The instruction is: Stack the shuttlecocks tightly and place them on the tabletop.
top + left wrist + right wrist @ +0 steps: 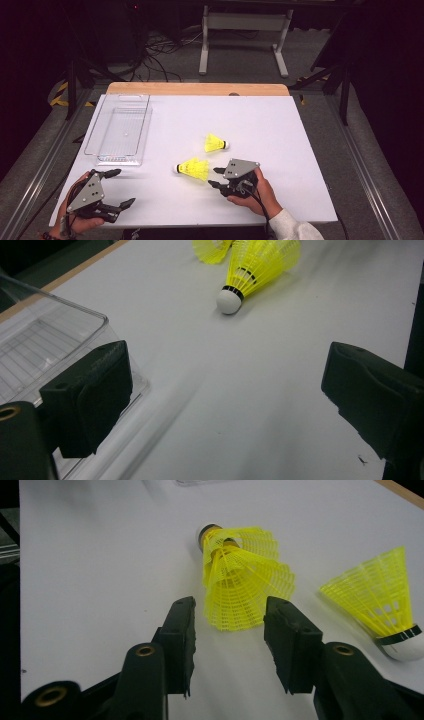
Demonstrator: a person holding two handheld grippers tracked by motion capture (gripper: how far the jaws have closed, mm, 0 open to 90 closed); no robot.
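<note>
Two yellow shuttlecocks lie on the white table (280,125). The nearer shuttlecock (192,168) (240,575) (252,270) lies on its side, white cork to the left, and its skirt looks doubled, as if one is nested in another. My right gripper (215,177) (231,605) is open, its jaws just short of that skirt's open end, one to either side. The other shuttlecock (216,143) (380,602) (212,250) lies a little farther back. At the front left corner my left gripper (124,187) (227,390) is wide open and holds nothing.
A clear plastic tray (121,131) (47,335) stands empty at the left of the table, just ahead of my left gripper. Bare wood (197,88) runs along the table's far edge. Cables and a white table frame (245,30) lie on the floor beyond.
</note>
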